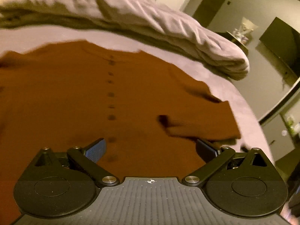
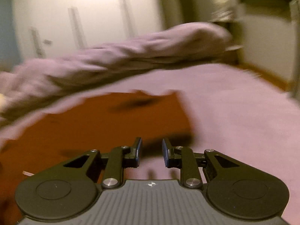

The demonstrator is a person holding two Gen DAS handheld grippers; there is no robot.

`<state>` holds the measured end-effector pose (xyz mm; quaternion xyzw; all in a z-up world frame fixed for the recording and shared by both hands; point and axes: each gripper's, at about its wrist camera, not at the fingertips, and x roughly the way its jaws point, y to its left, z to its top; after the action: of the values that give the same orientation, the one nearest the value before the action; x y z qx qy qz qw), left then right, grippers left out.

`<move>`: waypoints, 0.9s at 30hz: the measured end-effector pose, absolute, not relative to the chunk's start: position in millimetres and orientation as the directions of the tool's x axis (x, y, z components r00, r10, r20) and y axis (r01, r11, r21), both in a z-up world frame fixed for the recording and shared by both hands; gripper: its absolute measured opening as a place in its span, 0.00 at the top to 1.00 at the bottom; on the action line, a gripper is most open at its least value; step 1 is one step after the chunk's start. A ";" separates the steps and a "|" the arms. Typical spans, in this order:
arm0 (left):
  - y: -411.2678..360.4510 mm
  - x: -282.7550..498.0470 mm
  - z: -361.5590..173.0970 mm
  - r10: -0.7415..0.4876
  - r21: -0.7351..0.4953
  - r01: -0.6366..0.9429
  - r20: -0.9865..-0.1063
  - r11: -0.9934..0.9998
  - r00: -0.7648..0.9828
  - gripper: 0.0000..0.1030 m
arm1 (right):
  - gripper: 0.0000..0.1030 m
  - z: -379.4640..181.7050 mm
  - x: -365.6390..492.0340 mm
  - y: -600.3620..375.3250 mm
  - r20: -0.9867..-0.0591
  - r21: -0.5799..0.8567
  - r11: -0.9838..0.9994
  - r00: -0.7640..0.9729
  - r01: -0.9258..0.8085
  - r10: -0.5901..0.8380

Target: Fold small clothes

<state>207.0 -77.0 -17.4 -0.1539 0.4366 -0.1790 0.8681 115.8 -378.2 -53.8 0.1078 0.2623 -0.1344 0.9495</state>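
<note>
- L gripper: jaws standing spread wide, blue-padded fingers angling outward, nothing sitting between them. Hovering over the lower part of the garment, pointing down at it; contact w/ fabric not confirmable from this view.
- R gripper: jaws sitting narrowly parted, clear gap showing between the pads, nothing pinched. Tips hanging just above the near right corner of the garment, where cloth edge is meeting the sheet. View is blurring heavily.
- Rust-brown shirt: lying spread flat on the bed, front up, row of dark buttons running down the middle toward the L gripper. In L wrist view, right-hand side is lying folded inward, sleeve resting on top of the body w/ its cuff end near the edge. In R wrist view the shirt is showing as a straight-edged brown panel occupying left-centre; detail too smeared to read.
- Bed sheet: pale lilac, lying under the shirt, bare on the right side.
- Duvet: same pale colour, lying bunched in a long ridge beyond the shirt's collar end, apart from it.
- Surroundings: white wardrobe doors w/ long handles standing behind the bed; dark flat screen showing at far right of L wrist view.
</note>
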 end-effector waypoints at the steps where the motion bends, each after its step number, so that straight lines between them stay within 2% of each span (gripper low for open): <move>1: -86.4 216.6 -23.0 -0.465 -0.444 0.180 -0.702 0.878 0.539 0.00 | 0.79 -62.3 108.1 -382.0 -0.530 0.078 0.928 0.803 0.365 -0.272; 3: -104.9 235.5 -33.1 -0.497 -0.475 0.185 -0.698 0.860 0.516 0.00 | 0.79 -81.6 99.5 -396.6 -0.550 0.024 0.900 0.758 0.435 -0.352; 7: -135.0 261.6 -53.4 -0.548 -0.536 0.171 -0.700 0.827 0.458 0.00 | 0.79 -99.3 75.9 -418.0 -0.533 0.054 0.893 0.769 0.446 -0.352; 8: -140.5 266.8 -59.1 -0.556 -0.548 0.161 -0.702 0.821 0.445 0.03 | 0.79 -99.7 74.6 -414.6 -0.526 0.042 0.896 0.773 0.441 -0.356; 10: -148.3 274.7 -67.5 -0.567 -0.567 0.135 -0.714 0.813 0.412 0.17 | 0.78 -103.8 73.2 -408.3 -0.510 -0.022 0.902 0.771 0.430 -0.380; 13: -158.4 278.3 -71.5 -0.559 -0.554 0.144 -0.718 0.820 0.416 0.22 | 0.76 -109.6 84.5 -391.5 -0.491 -0.110 0.896 0.760 0.430 -0.425; 14: -161.1 279.0 -70.5 -0.551 -0.540 0.157 -0.722 0.827 0.418 0.33 | 0.75 -108.8 87.1 -389.1 -0.487 -0.135 0.894 0.757 0.428 -0.436; 15: -163.9 280.0 -69.8 -0.538 -0.521 0.166 -0.731 0.837 0.420 0.49 | 0.75 -110.1 87.4 -386.3 -0.484 -0.158 0.891 0.753 0.425 -0.445; 16: -164.8 281.2 -69.1 -0.531 -0.510 0.172 -0.736 0.843 0.419 0.57 | 0.75 -110.8 86.6 -384.4 -0.482 -0.175 0.889 0.751 0.423 -0.452; 17: -163.5 282.3 -68.7 -0.532 -0.512 0.171 -0.738 0.842 0.415 0.80 | 0.75 -107.7 83.8 -385.4 -0.480 -0.186 0.888 0.750 0.421 -0.456; 18: -160.7 283.9 -68.8 -0.545 -0.529 0.161 -0.734 0.833 0.404 0.88 | 0.75 -106.0 82.8 -384.7 -0.479 -0.190 0.888 0.750 0.418 -0.456; 21: -148.8 283.8 -56.4 -0.581 -0.574 0.164 -0.687 0.802 0.437 0.89 | 0.72 -98.7 82.5 -386.9 -0.482 -0.179 0.893 0.754 0.413 -0.446; 27: -108.7 288.3 -9.8 -0.574 -0.575 0.199 -0.596 0.793 0.562 0.89 | 0.54 -75.4 86.9 -369.5 -0.453 -0.126 0.933 0.817 0.337 -0.356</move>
<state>288.3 -108.7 -9.8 -0.2282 0.4097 -0.2264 0.8537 86.9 -369.5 -75.4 -0.0202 0.2416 -0.1819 0.9530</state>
